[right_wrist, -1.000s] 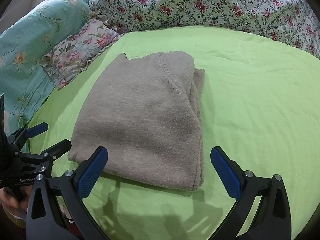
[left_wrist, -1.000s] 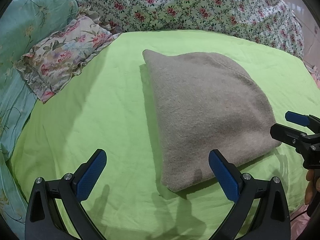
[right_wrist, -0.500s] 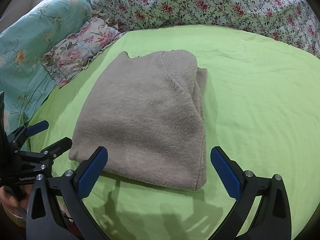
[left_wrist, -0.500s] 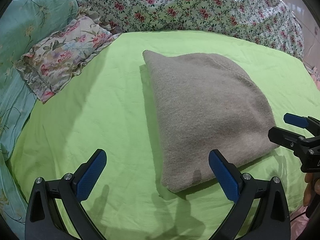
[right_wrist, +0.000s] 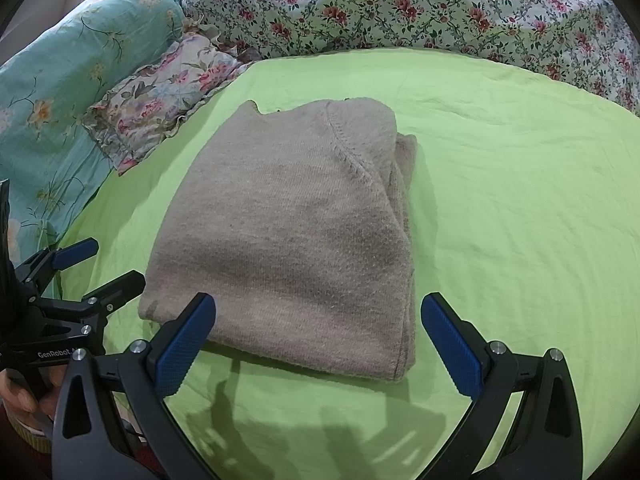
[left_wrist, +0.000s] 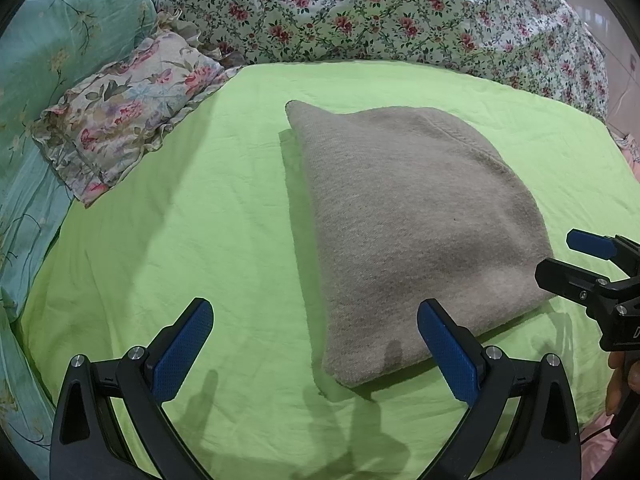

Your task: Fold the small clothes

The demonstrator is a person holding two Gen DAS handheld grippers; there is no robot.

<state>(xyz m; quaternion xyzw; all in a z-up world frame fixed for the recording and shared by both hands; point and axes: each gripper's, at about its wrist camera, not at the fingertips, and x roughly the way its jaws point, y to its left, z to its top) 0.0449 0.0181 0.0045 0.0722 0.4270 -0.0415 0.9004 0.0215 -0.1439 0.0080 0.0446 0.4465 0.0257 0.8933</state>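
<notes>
A grey-brown knit garment lies folded into a thick packet on the green sheet; it also shows in the right wrist view, with a stitched seam and stacked layers on its right side. My left gripper is open and empty, just short of the packet's near left corner. My right gripper is open and empty, at the packet's near edge. Each gripper shows in the other's view: the right one and the left one.
A frilled floral pillow lies at the left on the sheet. A turquoise quilt and a rose-patterned quilt are piled along the left and back. The bed's edge is at the right.
Both grippers have drifted slightly relative to the folded garment and stay open. The garment has not moved.
</notes>
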